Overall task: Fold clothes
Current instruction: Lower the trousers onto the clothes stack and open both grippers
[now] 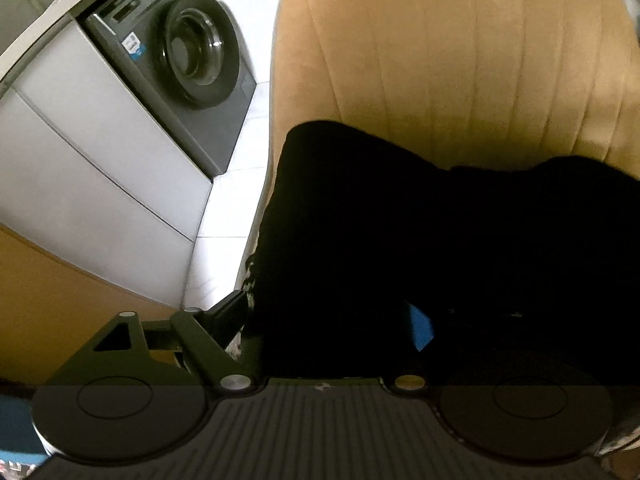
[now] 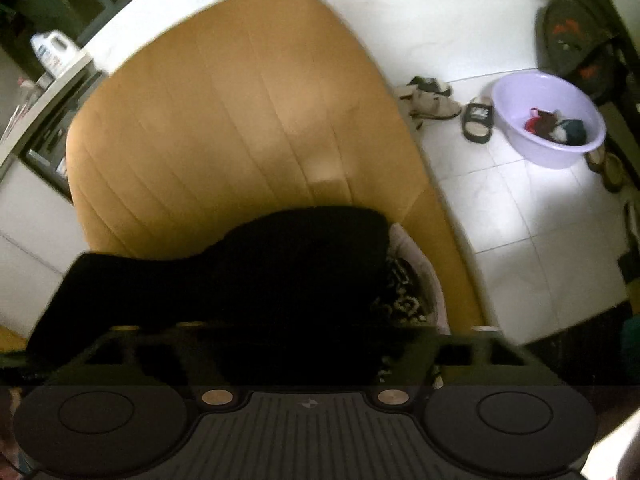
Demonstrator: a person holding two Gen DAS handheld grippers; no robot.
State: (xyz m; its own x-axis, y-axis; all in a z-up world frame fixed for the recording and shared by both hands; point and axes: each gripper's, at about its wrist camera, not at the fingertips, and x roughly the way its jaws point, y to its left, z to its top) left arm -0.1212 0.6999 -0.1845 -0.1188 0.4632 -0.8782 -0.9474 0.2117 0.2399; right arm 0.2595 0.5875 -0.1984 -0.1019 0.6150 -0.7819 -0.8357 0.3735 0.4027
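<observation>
Folding this black garment [image 1: 400, 240] well depends first on knowing what each tool holds, and the dark cloth hides much of that. It lies across the seat of the tan chair [image 1: 460, 60], up against the backrest, with a patterned cloth [image 2: 404, 296] showing under its right-hand edge.

The left hand-held gripper [image 1: 332, 332] has its left finger [image 1: 228, 312] beside the garment's left edge, with the cloth lying over the gap, and a blue pad [image 1: 420, 326] peeks out from the black fabric. The fingers look spread around the cloth, not pinched, though that is a judgement. The right hand-held gripper [image 2: 280, 344] is buried in black, and I cannot tell whether it is open or closed.

The step seems to be taking hold of the near edge at two places. To do it well, each tool should catch only the black layer, not the patterned cloth beneath, and grip near the outer corners so the edge lifts straight. Lifting both sides evenly would keep the fold line square. The main risk is an unseen, uneven grip.

The washing machine [image 1: 180, 52] and the basin [image 2: 548, 120] on the floor are well apart.
</observation>
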